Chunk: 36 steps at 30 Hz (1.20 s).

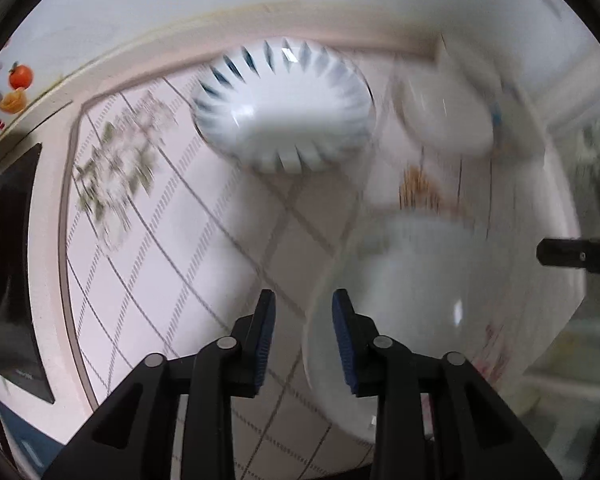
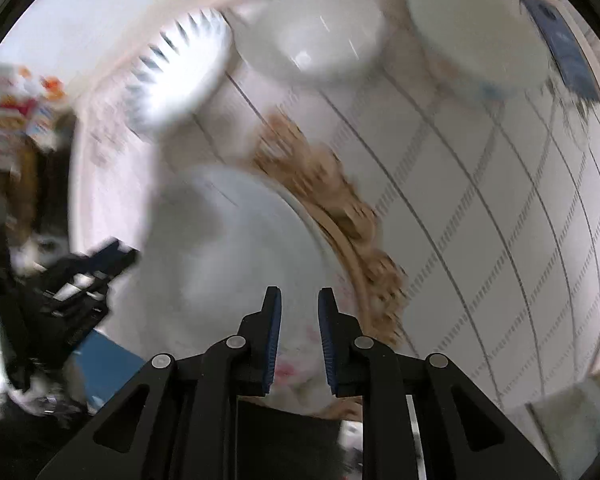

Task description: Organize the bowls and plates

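Observation:
A big white plate (image 1: 452, 300) with a faint pink flower print lies close in front; it also shows in the right wrist view (image 2: 240, 264). My left gripper (image 1: 304, 312) is open with the plate's left rim between its fingers. My right gripper (image 2: 299, 308) is open with the plate's near rim between its fingers. A white bowl with blue rim stripes (image 1: 284, 108) stands further back and shows in the right wrist view (image 2: 180, 68). A plain white bowl (image 1: 444, 112) stands to its right, also seen from the right wrist (image 2: 316, 36). Both views are motion-blurred.
The table has a checked pink-white cloth (image 1: 172, 248) with a tan pattern (image 2: 332, 208) under the plate. Another white dish (image 2: 480, 32) and a dark blue object (image 2: 560, 40) lie at the far right. A dark device (image 1: 8, 280) lies at the table's left edge.

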{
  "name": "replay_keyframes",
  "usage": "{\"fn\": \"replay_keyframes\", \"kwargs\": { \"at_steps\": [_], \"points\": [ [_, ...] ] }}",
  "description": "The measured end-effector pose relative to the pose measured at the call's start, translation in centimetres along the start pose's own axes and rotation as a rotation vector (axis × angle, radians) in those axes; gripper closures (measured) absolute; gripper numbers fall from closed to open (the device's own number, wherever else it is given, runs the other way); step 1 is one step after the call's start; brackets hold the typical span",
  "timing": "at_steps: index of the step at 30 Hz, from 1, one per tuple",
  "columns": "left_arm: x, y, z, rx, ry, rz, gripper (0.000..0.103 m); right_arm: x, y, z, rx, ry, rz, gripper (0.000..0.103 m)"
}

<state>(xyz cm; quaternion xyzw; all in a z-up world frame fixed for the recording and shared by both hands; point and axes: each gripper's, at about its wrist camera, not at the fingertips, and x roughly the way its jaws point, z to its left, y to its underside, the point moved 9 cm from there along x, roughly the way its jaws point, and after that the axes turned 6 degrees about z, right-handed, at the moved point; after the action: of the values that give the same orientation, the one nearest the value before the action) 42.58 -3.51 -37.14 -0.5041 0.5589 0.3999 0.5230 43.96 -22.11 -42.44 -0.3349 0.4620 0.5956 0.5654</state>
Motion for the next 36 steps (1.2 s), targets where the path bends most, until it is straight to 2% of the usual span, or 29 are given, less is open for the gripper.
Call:
{"fn": "replay_keyframes", "kwargs": {
  "at_steps": [1,3,4,6,9,12,15,19,21,23,24,27,36],
  "points": [
    [-0.5,-1.4,0.8,-0.026,0.016,-0.023,0.065,-1.4,-1.4,1.3,-0.001,-0.064,-0.037,0.074],
    [-0.7,-4.0,2.9,-0.079,0.018,-0.050,0.063,-3.5,-4.4,3.5,-0.013,-0.154,-0.099,0.053],
    [-0.6,-5.4,4.1,-0.111,0.020,-0.058,0.063,-4.3,-6.1,4.5,-0.021,-0.179,-0.130,0.051],
    [0.6,-7.3,6.0,-0.170,0.038,-0.049,0.063,-5.3,-10.5,6.2,-0.039,-0.199,-0.189,0.050],
    [3.3,-9.3,8.0,-0.233,0.067,-0.016,0.063,-4.5,-16.2,7.7,-0.032,-0.218,-0.183,0.050],
    [5.6,-10.2,8.9,-0.271,0.079,0.010,0.063,-1.7,-21.1,8.2,-0.022,-0.177,-0.129,0.050],
    [7.1,-10.3,8.8,-0.293,0.105,0.035,0.063,1.8,-24.3,7.6,-0.032,-0.103,-0.044,0.052],
    [8.2,-10.3,8.2,-0.298,0.116,0.046,0.063,5.2,-25.6,6.5,-0.052,-0.030,0.027,0.065],
    [8.5,-10.3,8.0,-0.298,0.119,0.042,0.069,6.0,-26.0,6.5,-0.070,-0.006,0.041,0.076],
    [8.6,-10.6,8.0,-0.292,0.105,0.031,0.080,6.4,-26.5,7.1,-0.089,-0.013,0.052,0.087],
    [8.6,-10.7,7.9,-0.289,0.104,0.029,0.080,6.8,-26.6,7.3,-0.098,-0.017,0.066,0.089],
    [8.5,-10.8,8.0,-0.295,0.096,0.028,0.080,7.7,-26.8,7.5,-0.122,0.024,0.083,0.091],
    [6.5,-12.1,7.1,-0.260,0.067,0.017,0.080,7.5,-26.2,7.2,-0.112,0.019,0.085,0.091]
  ]
}}
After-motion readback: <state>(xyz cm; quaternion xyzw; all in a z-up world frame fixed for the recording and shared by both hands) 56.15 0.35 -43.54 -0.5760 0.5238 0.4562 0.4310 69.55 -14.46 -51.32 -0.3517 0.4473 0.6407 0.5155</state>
